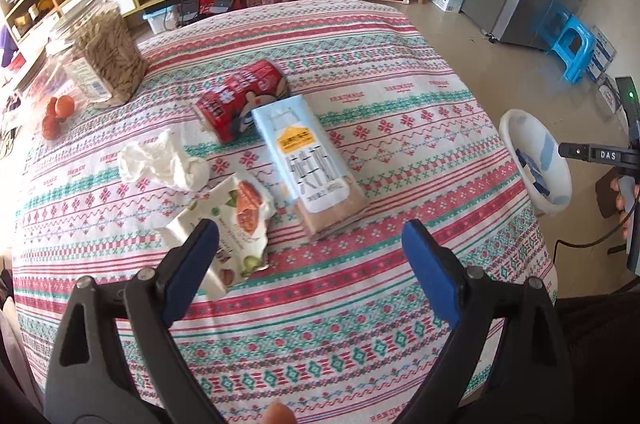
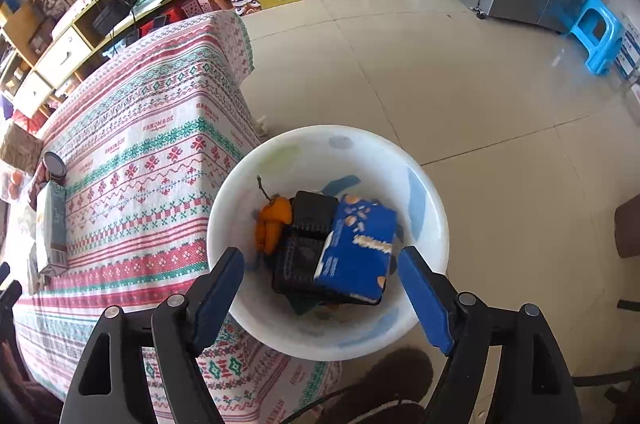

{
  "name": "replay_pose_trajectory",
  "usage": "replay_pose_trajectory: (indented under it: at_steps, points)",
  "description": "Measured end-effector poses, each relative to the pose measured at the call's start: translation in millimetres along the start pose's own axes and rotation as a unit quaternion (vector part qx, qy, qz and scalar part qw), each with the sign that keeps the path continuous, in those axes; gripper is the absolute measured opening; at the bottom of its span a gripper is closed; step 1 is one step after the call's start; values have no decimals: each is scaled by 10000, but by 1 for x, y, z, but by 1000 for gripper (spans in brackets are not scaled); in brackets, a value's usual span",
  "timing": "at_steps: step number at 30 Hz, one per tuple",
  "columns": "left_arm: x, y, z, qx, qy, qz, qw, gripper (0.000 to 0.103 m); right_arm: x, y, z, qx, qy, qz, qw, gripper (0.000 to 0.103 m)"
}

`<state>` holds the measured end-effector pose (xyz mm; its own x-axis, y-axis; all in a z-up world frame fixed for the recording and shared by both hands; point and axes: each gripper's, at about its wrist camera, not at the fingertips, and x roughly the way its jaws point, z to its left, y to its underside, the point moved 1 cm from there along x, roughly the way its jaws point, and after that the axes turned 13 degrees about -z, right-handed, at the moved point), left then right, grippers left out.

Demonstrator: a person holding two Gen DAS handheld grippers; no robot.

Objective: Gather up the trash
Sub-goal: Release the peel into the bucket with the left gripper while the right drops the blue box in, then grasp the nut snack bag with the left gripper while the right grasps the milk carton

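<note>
On the tablecloth [image 1: 400, 128], four trash pieces; inside the white basin [image 2: 424, 192], four more; both grippers' fingers [image 1: 428, 264] released.

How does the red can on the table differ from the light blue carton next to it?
The red can is round and lies farther back; the light blue carton is flat-sided, longer and nearer. The can is red with white print; the carton is pale blue with a brown lower end. Both lie on their sides on the tablecloth, touching.
</note>
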<state>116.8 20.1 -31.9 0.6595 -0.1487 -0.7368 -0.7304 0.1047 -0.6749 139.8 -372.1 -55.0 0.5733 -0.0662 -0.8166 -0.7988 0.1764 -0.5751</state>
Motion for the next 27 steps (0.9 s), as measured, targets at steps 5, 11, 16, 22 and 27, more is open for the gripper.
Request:
replay_pose_trajectory:
  at_steps: [5, 11, 16, 22, 27]
  points:
    - [0, 6, 39, -556, -29, 202, 9982, 93, -8, -2, 29, -337, -3, -81, 9994, 81]
    - [5, 17, 71, -853, -159, 317, 9957, 93, -16, -6, 88, -723, -407, -179, 9964, 82]
    - [17, 27, 92, -1290, -81, 379, 9909, 85, -15, -3, 149, -1181, -807, -171, 9896, 82]
    - [38, 38, 101, -1668, 181, 364, 9851, 49, -6, 3, 210, -1531, -1120, -102, 9818, 82]
    - [41, 41, 102, -1896, 465, 420, 9799, 13, 2, 14, 250, -1720, -1324, 7, 9762, 82]
